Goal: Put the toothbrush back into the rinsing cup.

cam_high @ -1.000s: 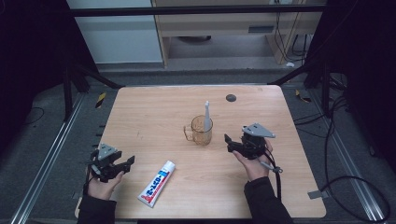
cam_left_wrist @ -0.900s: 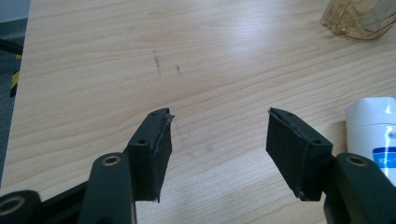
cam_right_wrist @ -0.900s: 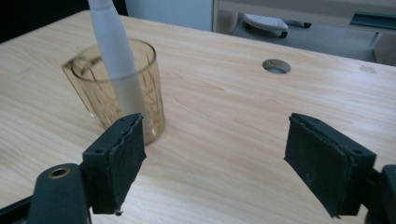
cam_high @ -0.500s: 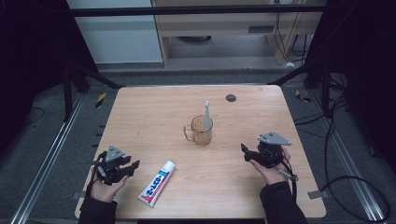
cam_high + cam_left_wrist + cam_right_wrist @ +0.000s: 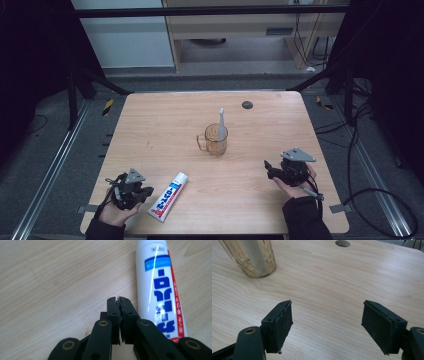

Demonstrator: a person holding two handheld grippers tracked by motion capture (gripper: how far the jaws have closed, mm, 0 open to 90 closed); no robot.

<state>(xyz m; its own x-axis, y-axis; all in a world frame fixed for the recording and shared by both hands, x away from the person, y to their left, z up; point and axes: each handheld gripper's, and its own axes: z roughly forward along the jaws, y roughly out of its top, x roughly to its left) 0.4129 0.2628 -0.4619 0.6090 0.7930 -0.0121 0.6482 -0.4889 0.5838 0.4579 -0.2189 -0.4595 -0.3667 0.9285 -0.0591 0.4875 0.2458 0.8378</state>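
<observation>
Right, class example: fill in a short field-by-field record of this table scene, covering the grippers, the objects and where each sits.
left gripper: jaws shut on nothing, near front left of the table
right gripper: jaws open, empty, near front right
toothpaste tube: lying flat, just right of the left gripper, apart from it
glass mug: amber, upright, mid-table, handle toward the left
toothbrush: white, standing in the mug
dark round hole: in the tabletop near the far edge

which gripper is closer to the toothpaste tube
Left. The left gripper sits right beside the toothpaste tube, jaws shut. The right gripper is far across the table, jaws open.
</observation>
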